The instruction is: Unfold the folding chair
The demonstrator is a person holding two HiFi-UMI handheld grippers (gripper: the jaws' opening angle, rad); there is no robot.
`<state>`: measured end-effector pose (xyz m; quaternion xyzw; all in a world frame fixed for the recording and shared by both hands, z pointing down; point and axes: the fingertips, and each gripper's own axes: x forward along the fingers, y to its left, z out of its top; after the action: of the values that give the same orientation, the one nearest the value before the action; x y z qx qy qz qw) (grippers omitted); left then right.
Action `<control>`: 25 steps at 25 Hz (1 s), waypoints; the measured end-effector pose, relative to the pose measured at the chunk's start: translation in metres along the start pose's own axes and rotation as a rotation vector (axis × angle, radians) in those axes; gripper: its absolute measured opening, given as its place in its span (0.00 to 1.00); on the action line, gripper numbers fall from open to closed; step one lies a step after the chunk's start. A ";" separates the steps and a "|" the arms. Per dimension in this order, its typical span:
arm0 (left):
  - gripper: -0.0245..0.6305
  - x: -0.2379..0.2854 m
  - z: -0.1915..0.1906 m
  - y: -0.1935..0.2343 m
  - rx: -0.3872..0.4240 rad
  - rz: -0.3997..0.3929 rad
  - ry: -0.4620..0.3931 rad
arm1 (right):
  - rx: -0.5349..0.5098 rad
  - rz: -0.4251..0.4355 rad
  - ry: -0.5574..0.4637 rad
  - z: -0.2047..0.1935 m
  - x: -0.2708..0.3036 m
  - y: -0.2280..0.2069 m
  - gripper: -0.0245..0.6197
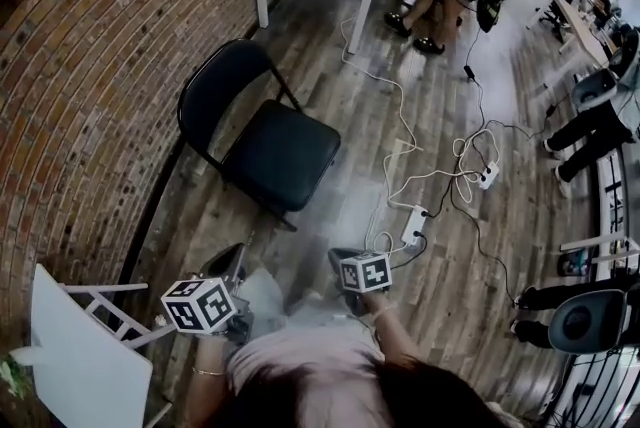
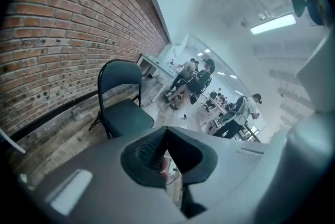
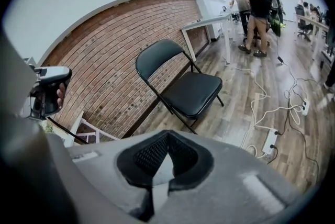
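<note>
Chair (image 1: 270, 151): stands open on the wood floor (image 1: 330, 96), seat down and legs spread. Its back is towards the brick wall (image 1: 90, 66), and it is ahead of the person, apart from both grippers.
Task state: judged done or all but done; I cannot tell whether the seat is pressed fully flat.
Left gripper (image 2: 166, 139): fingers closed together, holding nothing, held low near the person's body.
Right gripper (image 3: 167, 139): fingers likewise pressed together and empty, aimed at the chair.
Nearby: white cables (image 1: 400, 111) and a power strip (image 1: 414, 224) lie on the floor just beside the chair's front legs. A white frame (image 1: 75, 346) leans at the wall to the left.
Risk, chair: a push on the seat or back with closed fingers could skid it on the smooth boards or knock it against the wall.
Risk, cables: stepping in could catch a foot in them, and a chair leg dragged over them could snag.
</note>
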<state>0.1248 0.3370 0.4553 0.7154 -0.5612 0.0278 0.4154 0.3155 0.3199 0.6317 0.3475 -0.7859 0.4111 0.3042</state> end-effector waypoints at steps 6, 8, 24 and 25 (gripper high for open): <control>0.03 -0.010 -0.045 -0.027 0.010 0.046 0.042 | 0.054 0.059 0.001 -0.038 -0.016 -0.002 0.03; 0.03 -0.013 -0.059 -0.035 0.023 0.060 0.063 | 0.051 0.067 0.009 -0.051 -0.021 -0.002 0.03; 0.03 -0.018 -0.088 -0.069 0.205 0.002 0.209 | 0.234 0.099 -0.073 -0.075 -0.053 0.012 0.03; 0.03 -0.019 -0.086 -0.069 0.218 -0.002 0.211 | 0.229 0.094 -0.081 -0.073 -0.056 0.015 0.03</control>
<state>0.2113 0.4074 0.4636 0.7499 -0.5072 0.1631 0.3922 0.3497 0.4058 0.6170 0.3588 -0.7610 0.4975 0.2111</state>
